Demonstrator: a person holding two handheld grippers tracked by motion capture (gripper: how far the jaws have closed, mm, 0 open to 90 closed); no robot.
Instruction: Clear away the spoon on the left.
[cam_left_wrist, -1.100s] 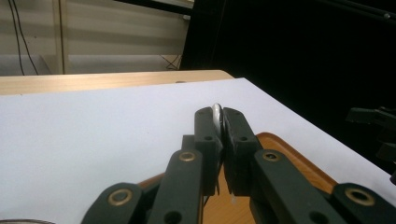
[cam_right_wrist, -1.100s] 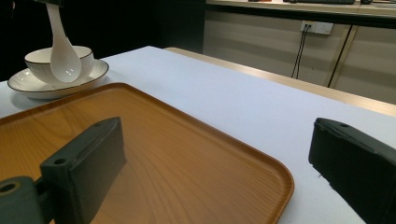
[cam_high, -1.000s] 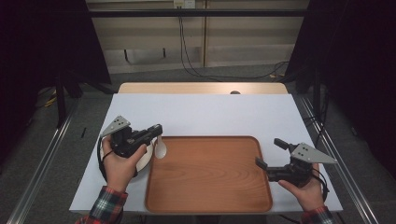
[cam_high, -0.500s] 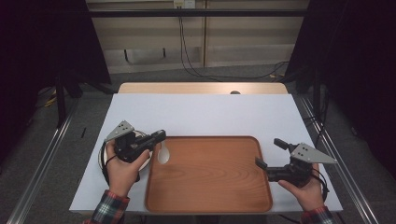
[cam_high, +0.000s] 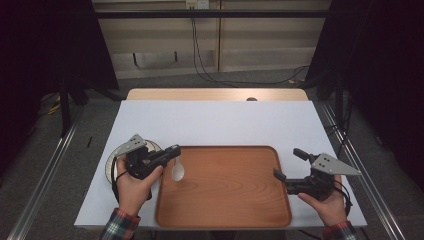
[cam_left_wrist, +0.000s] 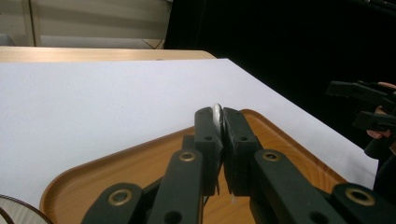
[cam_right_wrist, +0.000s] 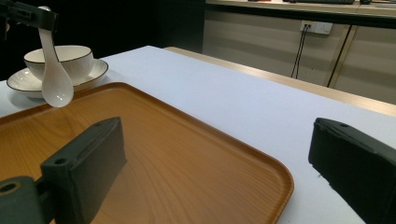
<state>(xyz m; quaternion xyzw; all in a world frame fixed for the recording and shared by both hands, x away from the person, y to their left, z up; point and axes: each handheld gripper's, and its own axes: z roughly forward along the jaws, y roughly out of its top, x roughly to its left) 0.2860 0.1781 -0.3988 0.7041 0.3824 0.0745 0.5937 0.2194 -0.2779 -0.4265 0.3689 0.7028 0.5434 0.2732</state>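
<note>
High view: L gripper (cam_high: 172, 150) clamps a white spoon (cam_high: 178, 170), hanging bowl-down over the tray (cam_high: 225, 220)'s left edge; plate (cam_high: 109, 167) beside it on the table (cam_high: 225, 122). R gripper (cam_high: 289, 165) at tray's right edge, jaws wide apart, nothing in them.

L gripper view: jaws pinch spoon handle (cam_left_wrist: 217, 116) above tray.

R gripper view: jaws spread; spoon dangles w/ bowl (cam_right_wrist: 60, 58) on plate behind.
</note>
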